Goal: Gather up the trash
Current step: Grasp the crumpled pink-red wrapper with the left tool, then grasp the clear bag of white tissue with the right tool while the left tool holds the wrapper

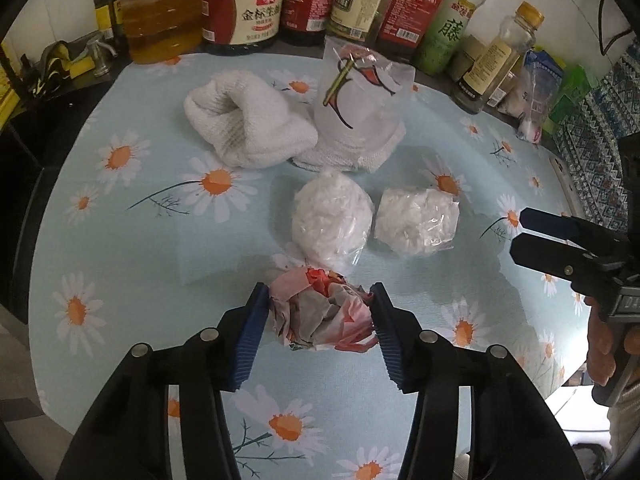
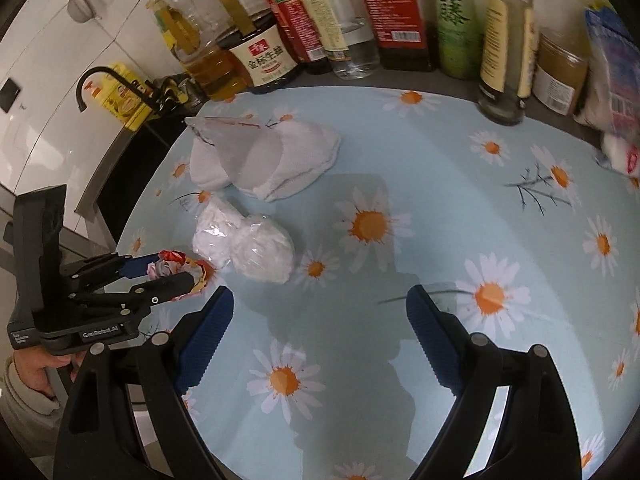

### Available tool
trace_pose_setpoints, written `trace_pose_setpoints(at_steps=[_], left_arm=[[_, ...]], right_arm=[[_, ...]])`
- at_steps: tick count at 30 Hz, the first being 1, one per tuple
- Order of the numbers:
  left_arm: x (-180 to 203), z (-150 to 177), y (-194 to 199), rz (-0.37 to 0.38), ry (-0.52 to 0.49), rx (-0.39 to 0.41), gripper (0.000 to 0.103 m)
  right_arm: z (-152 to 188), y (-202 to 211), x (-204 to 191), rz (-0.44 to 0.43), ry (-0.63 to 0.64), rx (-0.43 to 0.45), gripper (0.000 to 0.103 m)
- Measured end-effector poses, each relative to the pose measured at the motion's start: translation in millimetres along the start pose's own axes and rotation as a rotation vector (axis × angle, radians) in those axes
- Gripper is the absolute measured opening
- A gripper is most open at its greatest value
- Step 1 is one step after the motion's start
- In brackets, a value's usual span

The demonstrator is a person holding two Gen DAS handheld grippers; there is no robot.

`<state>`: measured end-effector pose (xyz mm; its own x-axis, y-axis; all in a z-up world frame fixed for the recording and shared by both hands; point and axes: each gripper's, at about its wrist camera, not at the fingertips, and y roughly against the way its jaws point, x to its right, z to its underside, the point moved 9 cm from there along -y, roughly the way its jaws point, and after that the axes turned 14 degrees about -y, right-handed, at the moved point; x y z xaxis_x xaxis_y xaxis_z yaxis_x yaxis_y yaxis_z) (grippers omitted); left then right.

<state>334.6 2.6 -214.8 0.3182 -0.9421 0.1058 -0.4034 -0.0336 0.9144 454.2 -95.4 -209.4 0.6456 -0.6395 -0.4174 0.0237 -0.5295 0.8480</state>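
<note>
Crumpled wrapper (image 1: pixel 320 312), red, pink and grey, lies on the daisy-printed surface (image 1: pixel 132 240) at its near side, directly between the blue ribbed pads (image 1: pixel 251 332) of the left tool (image 1: pixel 318 322); the pads stand at the wrapper's left and right flanks and appear to touch and begin to pinch it, though firm pressure cannot be confirmed; the wad is roughly round, with no clear long axis, so the grip line running left to right suits it as well as any other. In the right wrist view the same wrapper (image 2: pixel 176 266) shows between the black fingers of the left tool (image 2: pixel 188 276), near the surface's left edge.

The right tool (image 2: pixel 320 316) is spread wide with nothing between its pads, over bare cloth to the right of the wrapper; the left hand's tool is therefore plainly the nearer one.

Just beyond the wrapper lie two white plastic-wrapped bundles (image 1: pixel 332 216), side by side, the left one almost touching the wrapper's far edge; a lift straight up would likely avoid dragging it. Farther off are a folded white towel (image 1: pixel 244 124) and a clear printed plastic bag (image 1: pixel 356 100) resting on it; a row of sauce and oil bottles (image 1: pixel 240 8) closes the far edge. Open room lies near and to the right; no bin is visible in either view.
</note>
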Motion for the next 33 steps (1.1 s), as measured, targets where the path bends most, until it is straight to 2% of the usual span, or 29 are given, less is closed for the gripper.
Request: trace_pose_setpoints(at_steps=[9,12,17,22,26,30,33], left_arm=[[-12,17,30,-0.022,0.064,0.041,0.05],[-19,28,38,-0.031,0.092,0.047,0.05],[-31,47,47,-0.049,0.137,0.043,0.05],[-40,59,52,-0.06,0.171,0.039,0.05],[-44,64,54,-0.064,0.187,0.038,0.05],[-46,69,55,-0.066,0.208,0.034,0.05],[-46,72,54,-0.068,0.211,0.027,0.05]], right_arm=[[-1,-18,-20,-0.011,0.076,-0.031,0.087],[-2,-29,-26,-0.013,0.097,-0.05,0.078],[-1,-51,-36,-0.024,0.125,-0.095,0.073],[-3,-62,-44,-0.004,0.16,-0.087,0.073],[-5,-73,-44,0.01,0.163,-0.1,0.064],[-5,-77,-48,0.004,0.179,-0.096,0.049],[-5,-77,-51,-0.001,0.18,-0.095,0.049]])
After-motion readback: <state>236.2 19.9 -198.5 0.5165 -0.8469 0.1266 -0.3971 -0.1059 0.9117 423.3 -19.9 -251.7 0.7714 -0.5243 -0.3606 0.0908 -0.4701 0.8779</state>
